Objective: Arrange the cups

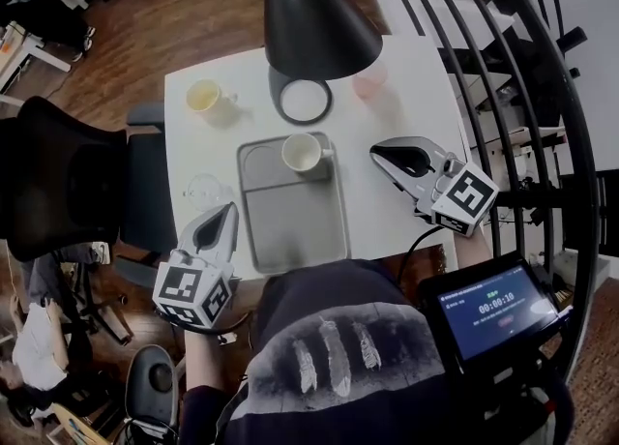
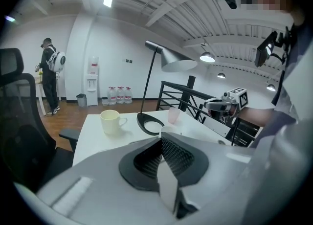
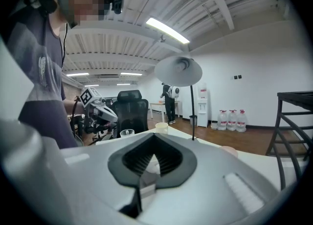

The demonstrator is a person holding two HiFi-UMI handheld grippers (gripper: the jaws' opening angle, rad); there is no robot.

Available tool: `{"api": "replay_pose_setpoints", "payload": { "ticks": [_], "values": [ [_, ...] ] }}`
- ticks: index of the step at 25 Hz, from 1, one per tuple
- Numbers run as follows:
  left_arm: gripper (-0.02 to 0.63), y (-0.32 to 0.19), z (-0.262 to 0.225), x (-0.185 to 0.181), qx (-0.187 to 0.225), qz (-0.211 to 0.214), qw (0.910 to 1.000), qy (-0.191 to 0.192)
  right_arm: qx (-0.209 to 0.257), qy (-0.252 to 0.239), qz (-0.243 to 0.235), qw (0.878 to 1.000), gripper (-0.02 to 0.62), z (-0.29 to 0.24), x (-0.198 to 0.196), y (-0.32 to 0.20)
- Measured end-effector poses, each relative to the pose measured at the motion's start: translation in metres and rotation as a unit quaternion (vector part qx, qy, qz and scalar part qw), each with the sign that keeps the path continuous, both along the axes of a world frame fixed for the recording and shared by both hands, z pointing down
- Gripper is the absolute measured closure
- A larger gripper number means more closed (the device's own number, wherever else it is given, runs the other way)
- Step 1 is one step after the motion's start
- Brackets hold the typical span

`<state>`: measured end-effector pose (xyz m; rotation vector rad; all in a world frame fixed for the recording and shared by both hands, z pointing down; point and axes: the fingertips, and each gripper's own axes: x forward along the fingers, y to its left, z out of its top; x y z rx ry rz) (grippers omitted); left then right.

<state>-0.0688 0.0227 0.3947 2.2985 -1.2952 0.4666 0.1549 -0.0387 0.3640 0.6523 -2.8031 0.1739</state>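
Fingers (image 2: pixel 167 182) of left gripper (image 1: pixel 224 213) and right gripper (image 1: pixel 382 155) pressed together, empty; clear glass (image 1: pixel 205 189) barely discernible.

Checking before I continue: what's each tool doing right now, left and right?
Left tool: closed, holding nothing.
Right tool: closed, holding nothing.

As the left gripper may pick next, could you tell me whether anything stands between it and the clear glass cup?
Nothing visible does: the clear glass cup sits on the white table just ahead of the left gripper, beside the grey rectangular tray.
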Motion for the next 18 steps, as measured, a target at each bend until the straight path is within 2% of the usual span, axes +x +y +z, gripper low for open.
{"api": "replay_pose_setpoints", "payload": {
  "ticks": [6,18],
  "values": [
    [0.591,0.006,0.008,0.01,-0.009,-0.006,0.9999,-0.001,-0.006,-0.002,-0.001,1.0,0.592,0.004,0.013,0.001],
    [0.591,0.013,0.012,-0.018,-0.015,-0.033,0.9993,-0.008,-0.017,0.005,-0.042,0.999,0.592,0.012,-0.026,-0.002]
  ]
}}
